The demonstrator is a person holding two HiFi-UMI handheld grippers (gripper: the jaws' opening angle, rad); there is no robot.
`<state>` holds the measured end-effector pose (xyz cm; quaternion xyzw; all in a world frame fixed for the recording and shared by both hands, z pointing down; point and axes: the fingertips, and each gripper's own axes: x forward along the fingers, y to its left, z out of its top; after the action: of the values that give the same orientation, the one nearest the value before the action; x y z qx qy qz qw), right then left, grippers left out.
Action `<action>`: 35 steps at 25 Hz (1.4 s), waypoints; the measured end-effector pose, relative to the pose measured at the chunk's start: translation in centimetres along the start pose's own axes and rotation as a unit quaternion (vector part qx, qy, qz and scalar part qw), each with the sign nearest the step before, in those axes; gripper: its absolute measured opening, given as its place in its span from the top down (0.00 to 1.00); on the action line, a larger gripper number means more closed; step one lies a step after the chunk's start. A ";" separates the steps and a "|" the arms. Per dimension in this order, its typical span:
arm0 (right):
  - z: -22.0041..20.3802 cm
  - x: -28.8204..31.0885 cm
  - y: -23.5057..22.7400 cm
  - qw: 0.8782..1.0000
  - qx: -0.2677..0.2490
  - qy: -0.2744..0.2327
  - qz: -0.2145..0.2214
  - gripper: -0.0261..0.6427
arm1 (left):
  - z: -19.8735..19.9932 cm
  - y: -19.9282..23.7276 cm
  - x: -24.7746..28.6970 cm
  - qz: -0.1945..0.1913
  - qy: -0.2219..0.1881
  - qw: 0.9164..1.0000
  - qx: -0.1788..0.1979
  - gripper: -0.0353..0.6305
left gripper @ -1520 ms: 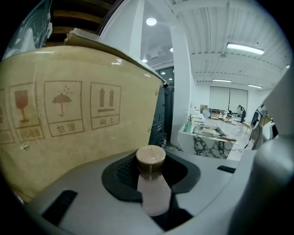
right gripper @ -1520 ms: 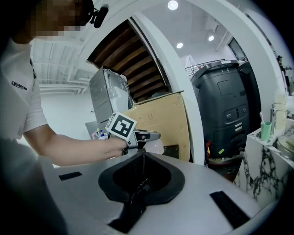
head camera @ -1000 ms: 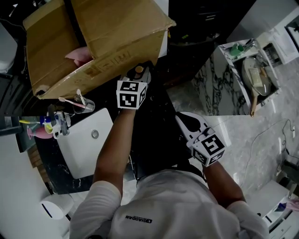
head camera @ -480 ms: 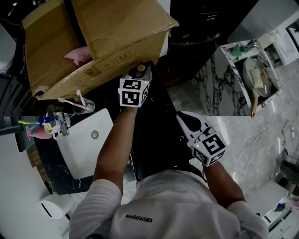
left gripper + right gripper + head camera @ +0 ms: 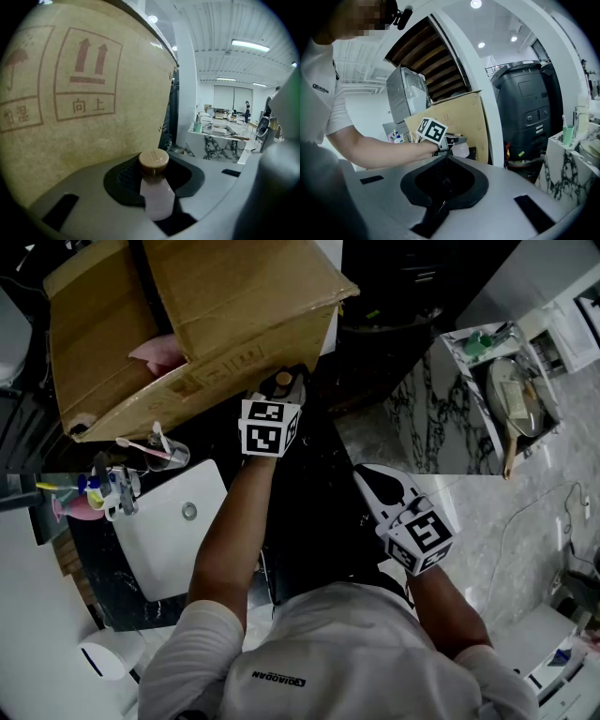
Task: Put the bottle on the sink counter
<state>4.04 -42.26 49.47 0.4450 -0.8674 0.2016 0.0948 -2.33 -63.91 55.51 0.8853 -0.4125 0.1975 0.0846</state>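
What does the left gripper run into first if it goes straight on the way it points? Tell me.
The cardboard box: its printed wall stands straight ahead of the left gripper. The cap of the held bottle juts past the jaws, so it would probably touch first.

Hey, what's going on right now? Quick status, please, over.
Left gripper shut on the bottle, right up against the cardboard box. Right gripper shut, empty. Bottle not yet on the sink counter.
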 end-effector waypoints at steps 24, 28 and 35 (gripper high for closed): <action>0.3 -0.6 -0.1 1.000 0.002 -0.011 -0.003 0.90 | -0.5 -0.5 0.2 -0.002 -0.019 1.000 0.016 0.76; 0.4 -1.0 -0.2 1.000 -0.002 -0.013 -0.005 0.90 | -0.5 -0.6 0.2 -0.001 -0.018 1.000 0.016 0.76; 0.5 -1.7 -0.5 1.000 -0.003 -0.014 -0.011 0.90 | -0.5 -0.6 0.2 0.007 -0.015 1.000 0.015 0.76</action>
<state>5.43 -41.50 48.55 0.4573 -0.8641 0.1919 0.0861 -1.91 -63.55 56.06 0.8863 -0.4172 0.1906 0.0637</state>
